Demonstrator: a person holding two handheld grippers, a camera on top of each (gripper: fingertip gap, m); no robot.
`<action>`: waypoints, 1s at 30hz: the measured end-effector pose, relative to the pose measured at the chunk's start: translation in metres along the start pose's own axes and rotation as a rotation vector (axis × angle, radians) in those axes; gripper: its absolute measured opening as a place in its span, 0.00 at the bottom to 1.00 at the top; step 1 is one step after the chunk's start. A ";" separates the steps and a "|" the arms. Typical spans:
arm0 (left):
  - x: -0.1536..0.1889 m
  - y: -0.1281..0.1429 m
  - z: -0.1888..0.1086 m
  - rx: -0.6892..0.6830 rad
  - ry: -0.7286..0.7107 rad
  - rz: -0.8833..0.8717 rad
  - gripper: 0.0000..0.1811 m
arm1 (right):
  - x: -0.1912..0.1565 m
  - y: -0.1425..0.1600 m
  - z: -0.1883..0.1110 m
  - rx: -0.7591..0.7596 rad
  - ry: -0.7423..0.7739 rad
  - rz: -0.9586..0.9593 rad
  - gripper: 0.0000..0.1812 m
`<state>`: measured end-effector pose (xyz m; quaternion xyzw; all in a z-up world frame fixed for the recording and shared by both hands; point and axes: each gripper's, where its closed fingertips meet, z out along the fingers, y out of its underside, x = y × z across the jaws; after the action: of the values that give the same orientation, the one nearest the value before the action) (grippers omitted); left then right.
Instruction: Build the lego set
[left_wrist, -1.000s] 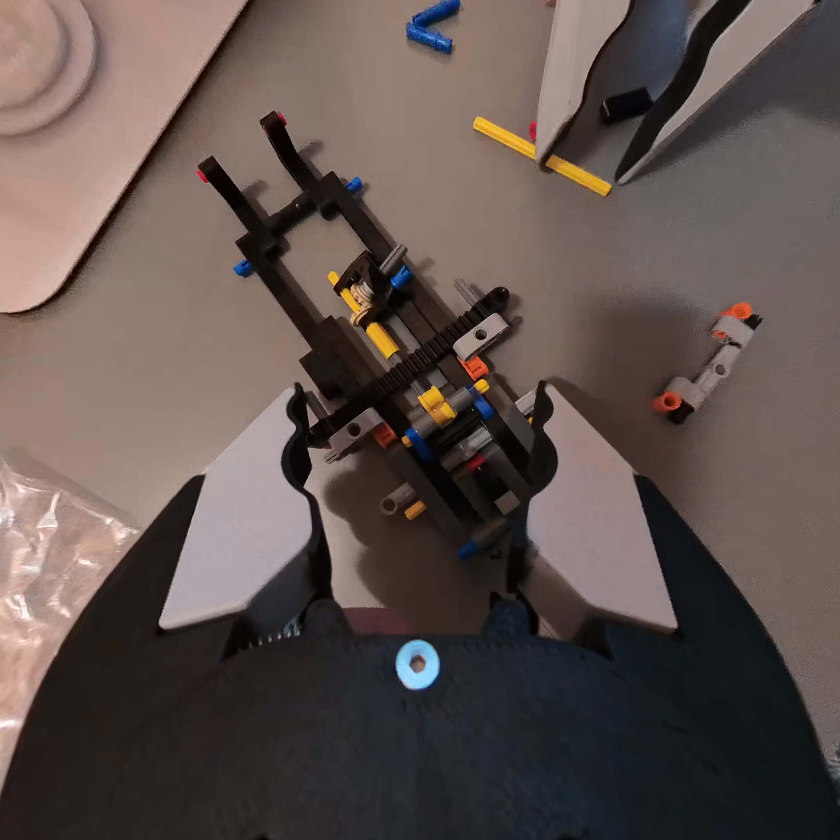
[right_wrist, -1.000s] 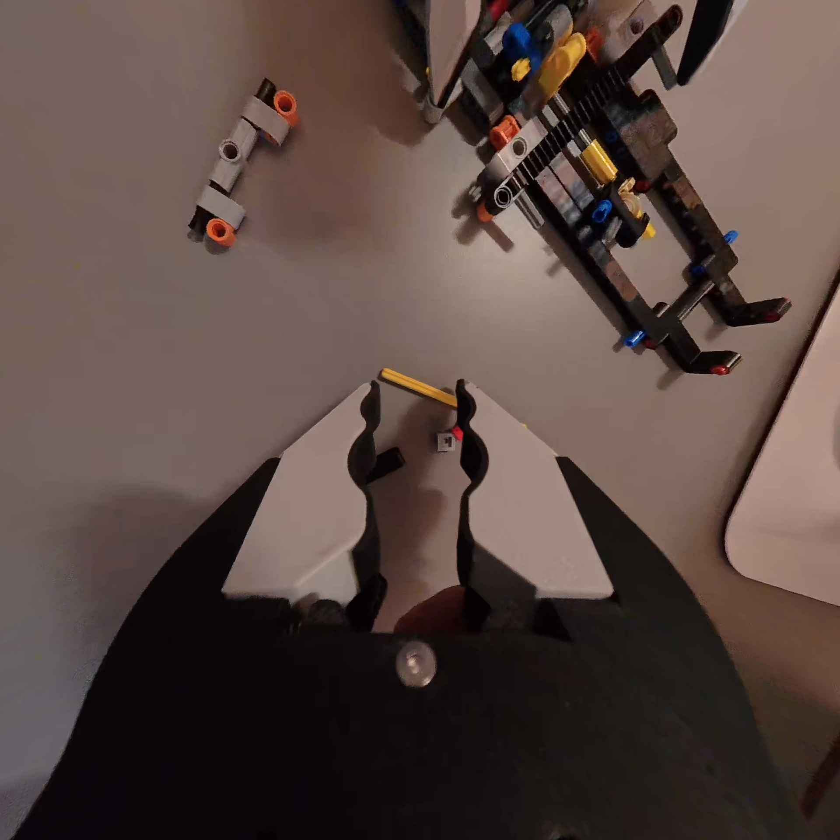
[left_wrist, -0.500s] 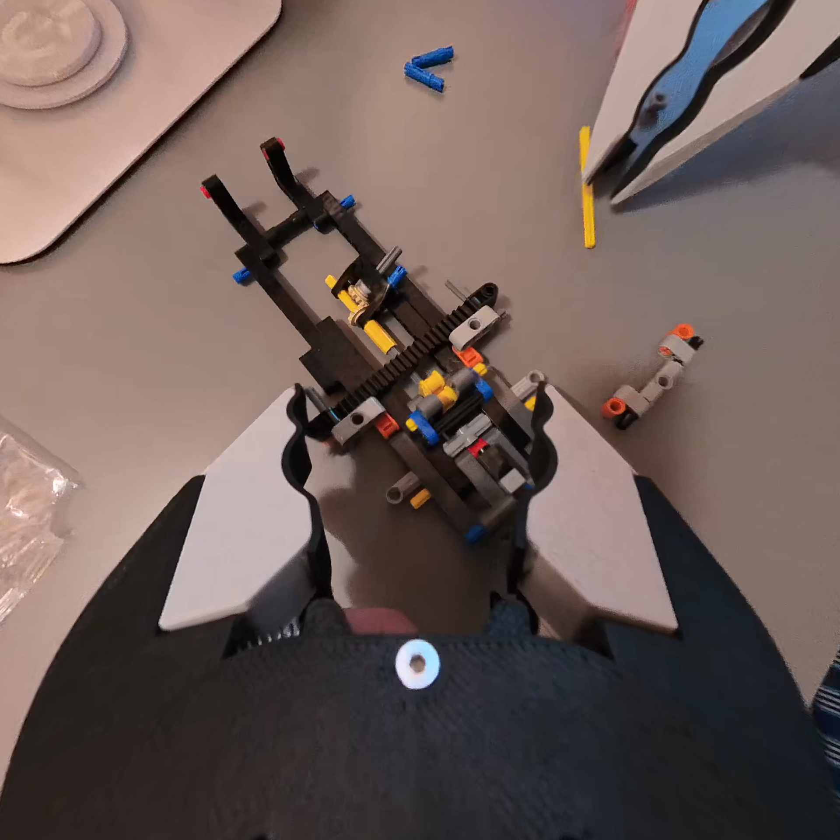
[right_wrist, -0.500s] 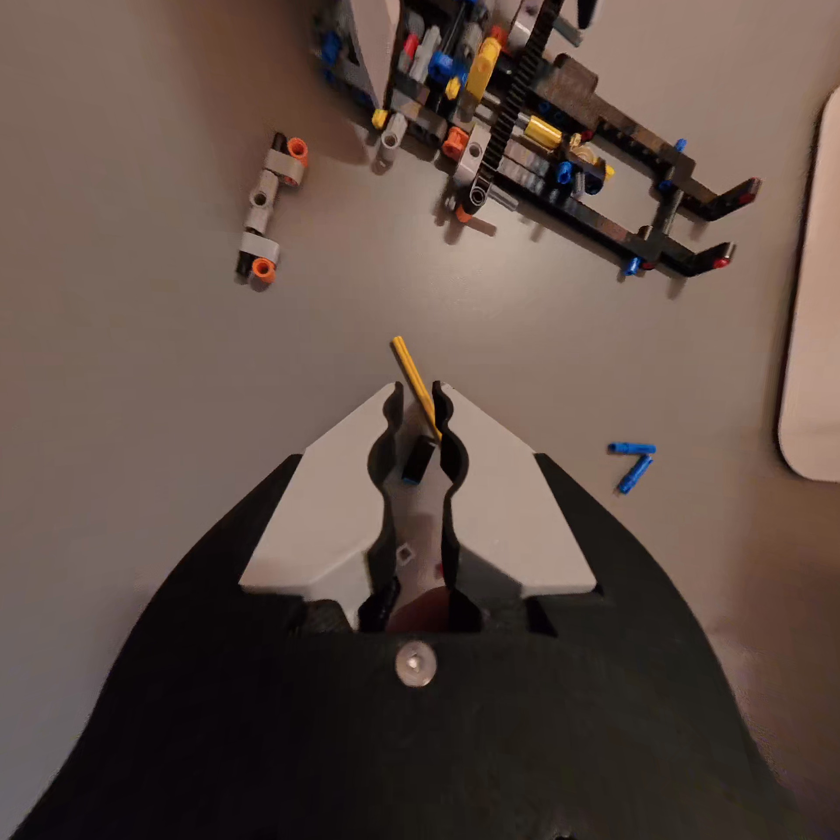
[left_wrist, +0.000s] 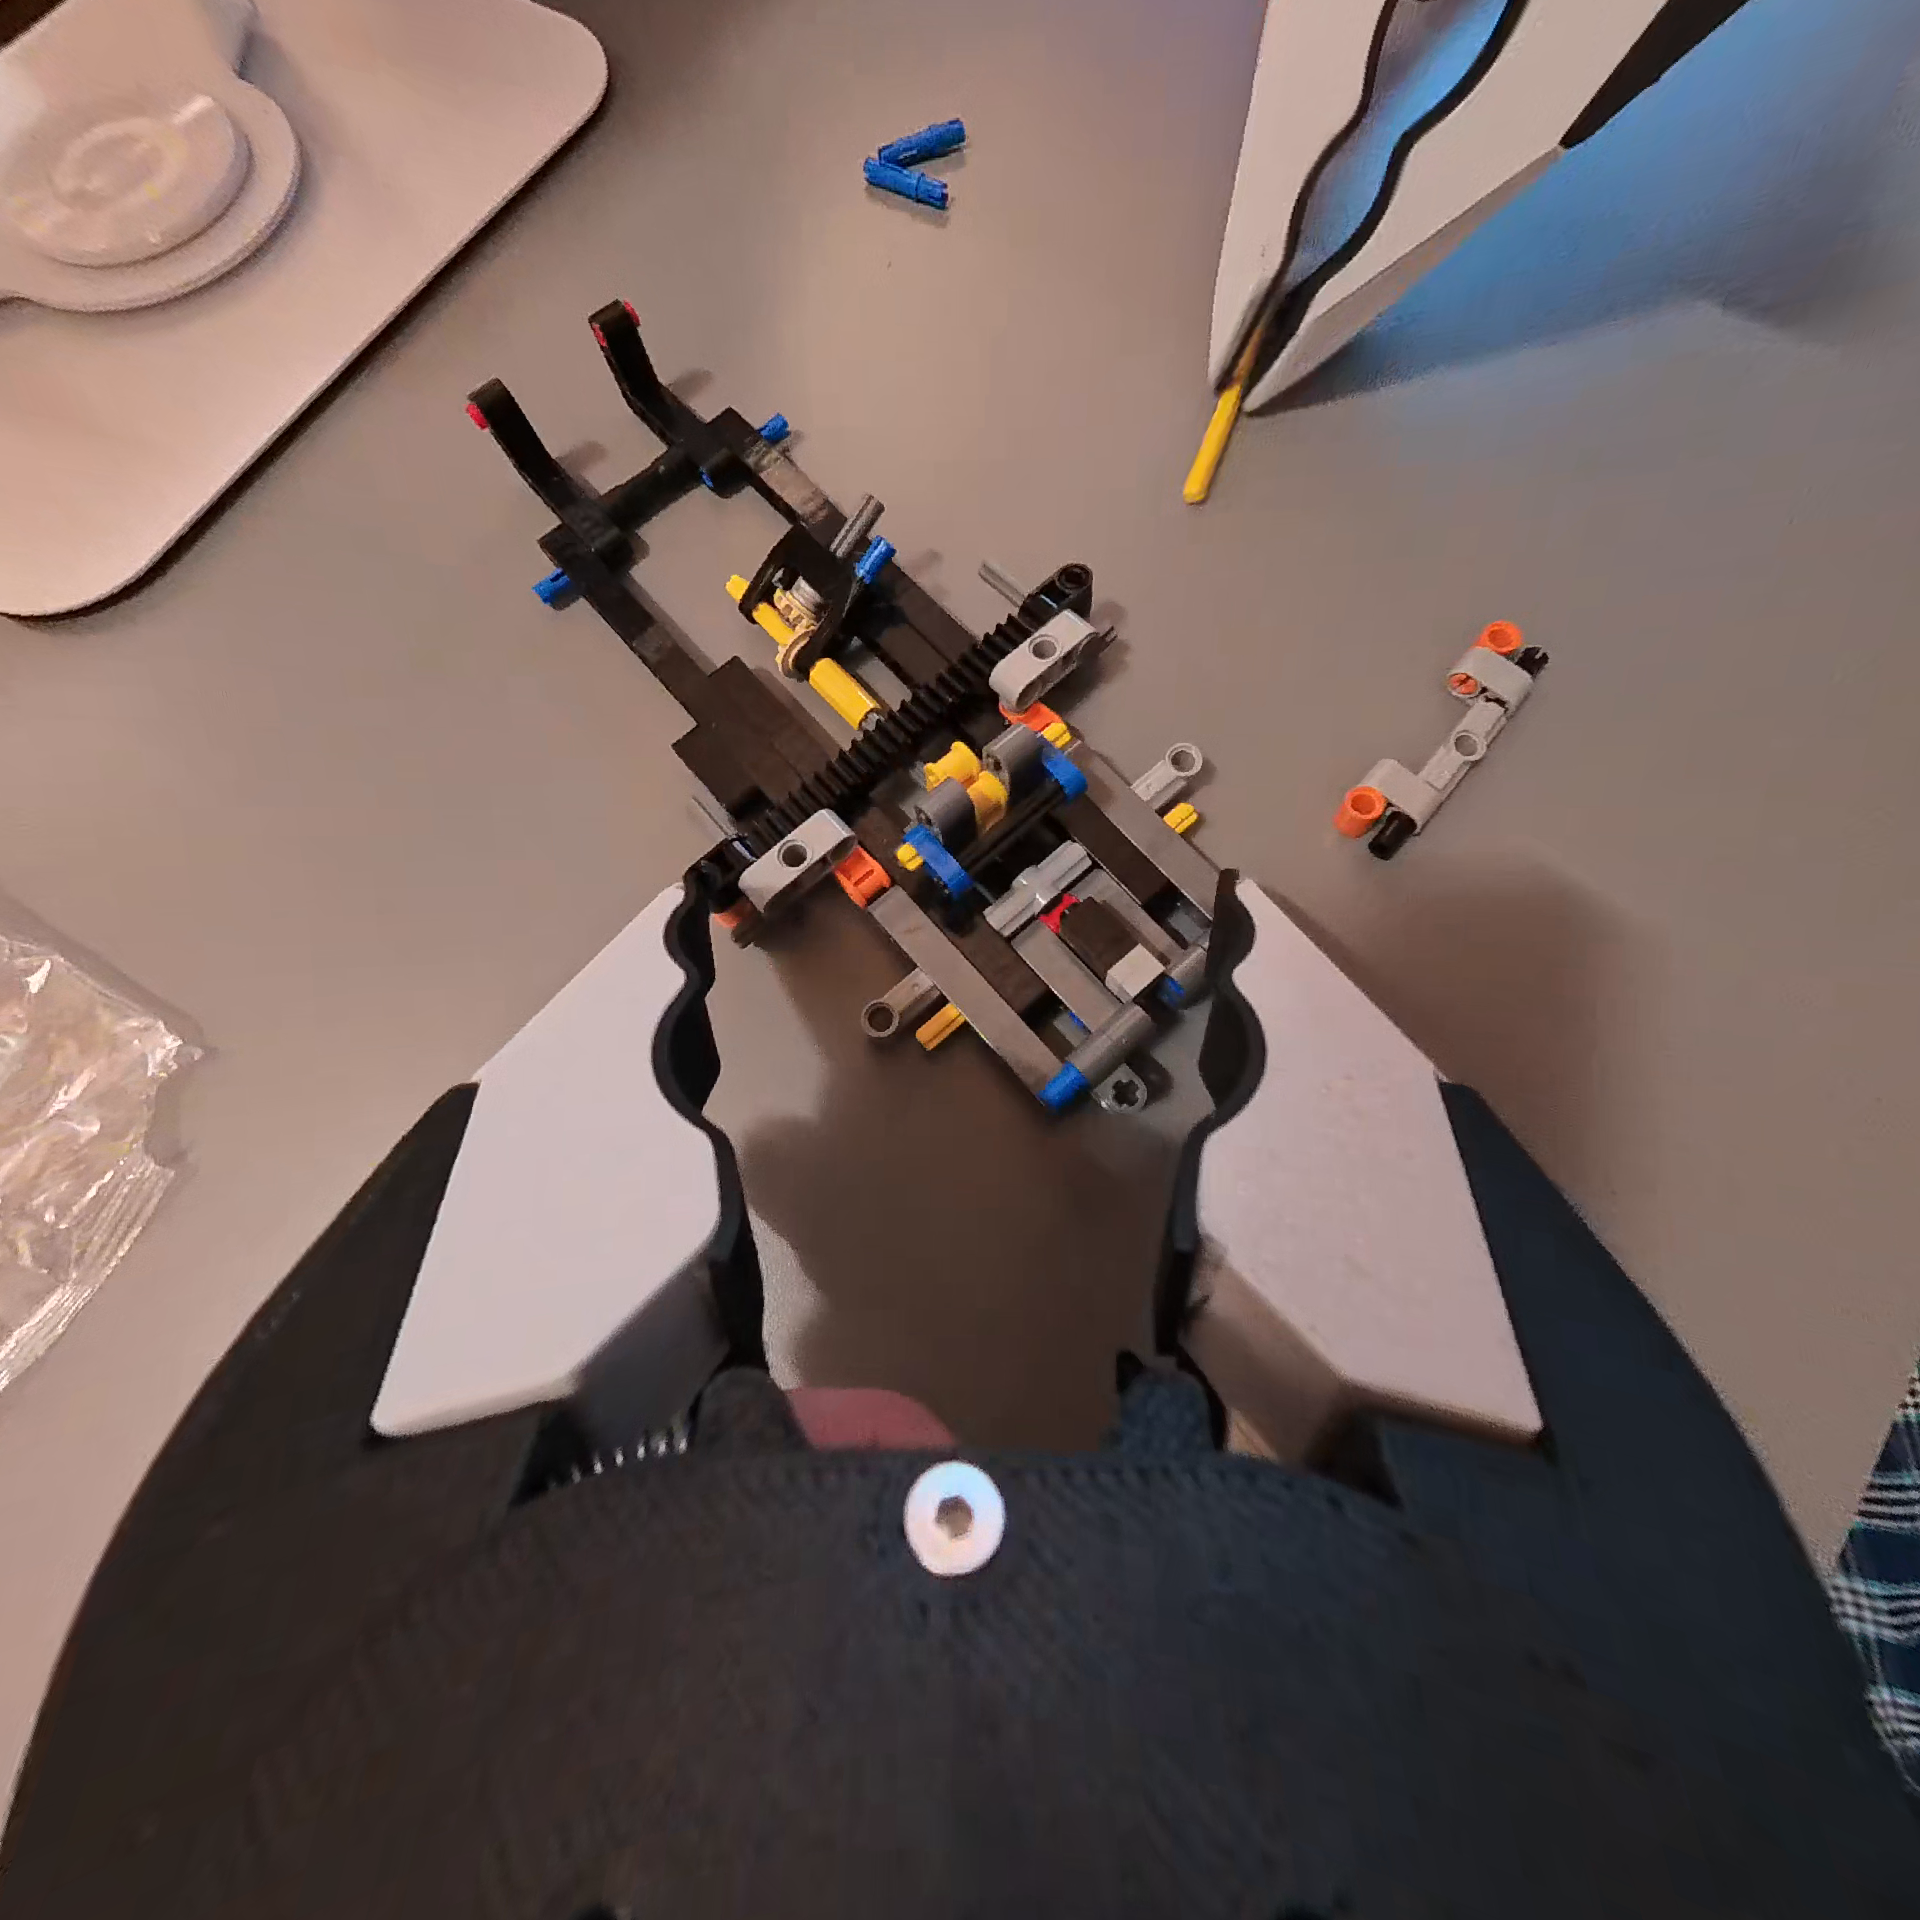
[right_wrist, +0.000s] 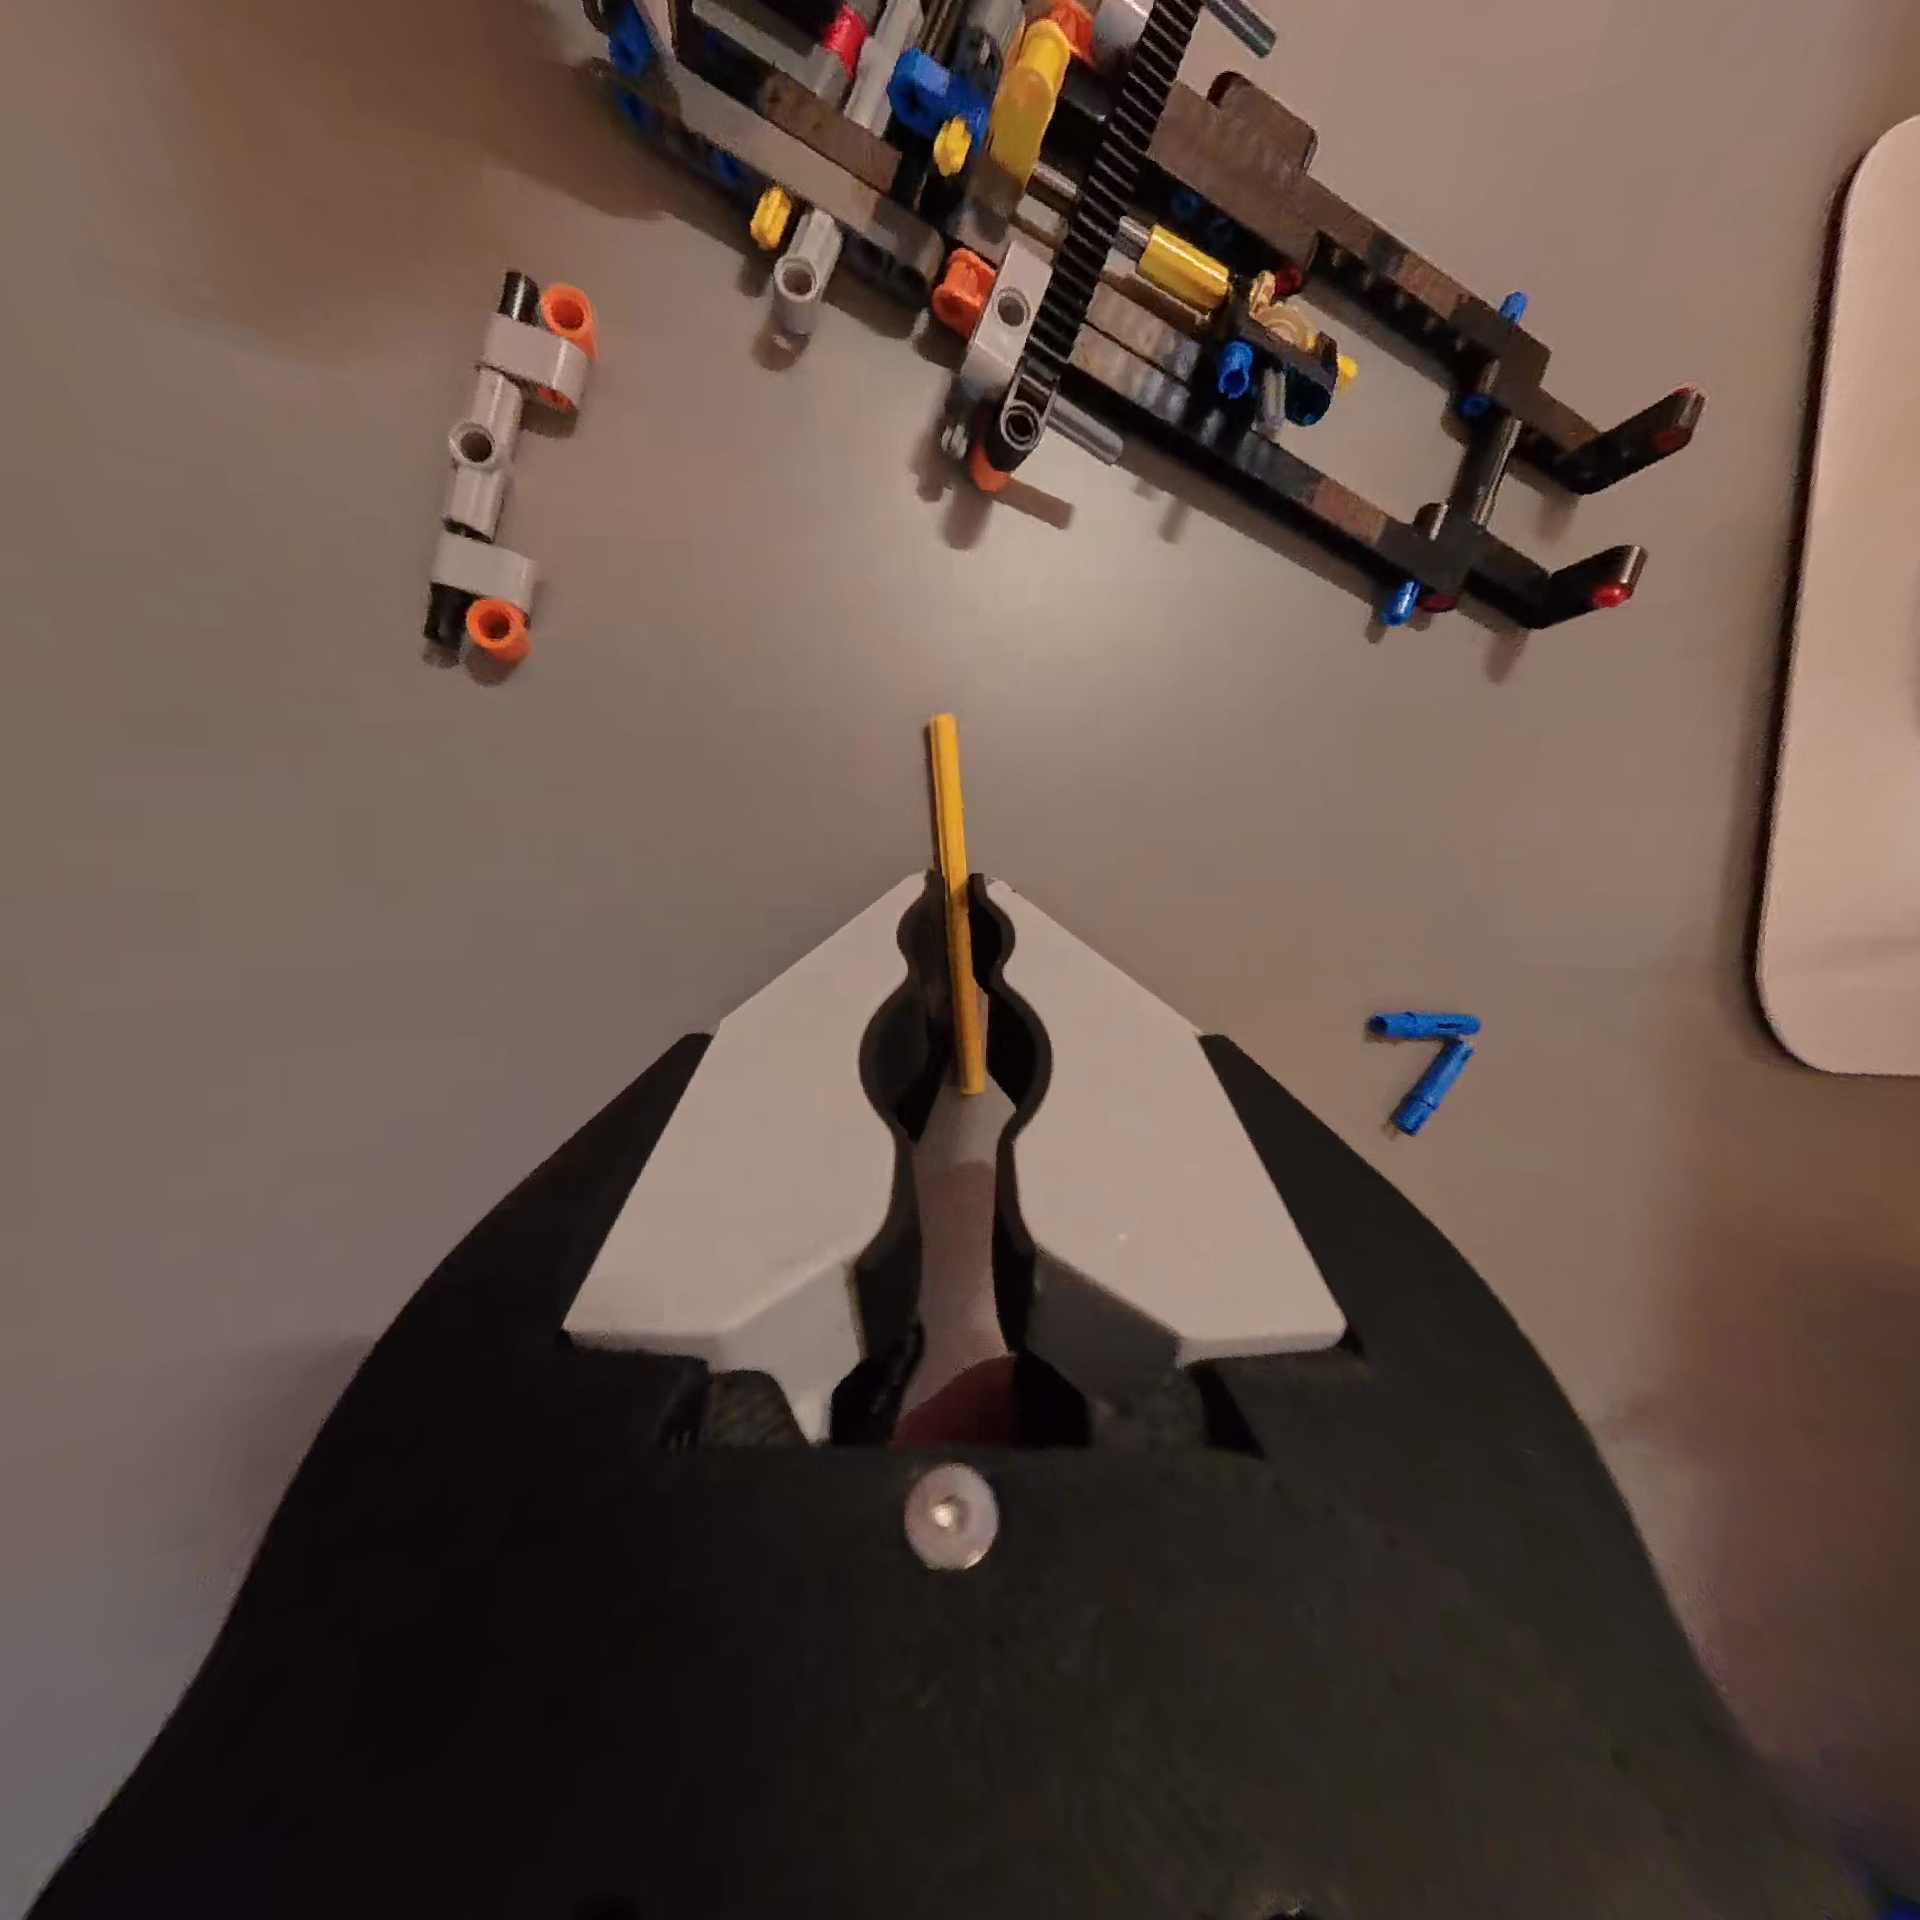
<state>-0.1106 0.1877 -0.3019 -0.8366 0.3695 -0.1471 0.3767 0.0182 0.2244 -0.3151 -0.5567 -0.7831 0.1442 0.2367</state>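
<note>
A long black lego chassis with a toothed rack, yellow, blue and grey parts lies on the grey table; it also shows in the right wrist view. My left gripper is open, its fingers on either side of the chassis's near end without gripping it. My right gripper is shut on a thin yellow axle, held above the table; it shows in the left wrist view at the upper right with the axle sticking out.
A small grey and orange lego subassembly lies right of the chassis, also in the right wrist view. Two blue pins lie beyond it. A pale mat with a white disc sits far left. A clear plastic bag lies near left.
My right gripper closed on the yellow axle and lifted it off the table. My left gripper drew back a little from the chassis, still open.
</note>
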 end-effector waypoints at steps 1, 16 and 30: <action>0.000 0.000 0.000 0.000 -0.001 -0.002 0.51 | 0.000 -0.001 0.001 0.000 0.000 0.009 0.01; 0.006 0.000 -0.009 0.052 -0.029 -0.016 0.46 | -0.012 -0.033 -0.013 0.128 0.053 0.231 0.00; 0.027 -0.055 -0.015 0.187 -0.221 0.525 0.23 | -0.019 -0.079 -0.006 0.277 -0.050 0.361 0.00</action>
<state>-0.0718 0.1847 -0.2522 -0.6849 0.5149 0.0140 0.5154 -0.0372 0.1797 -0.2752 -0.6463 -0.6491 0.3042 0.2616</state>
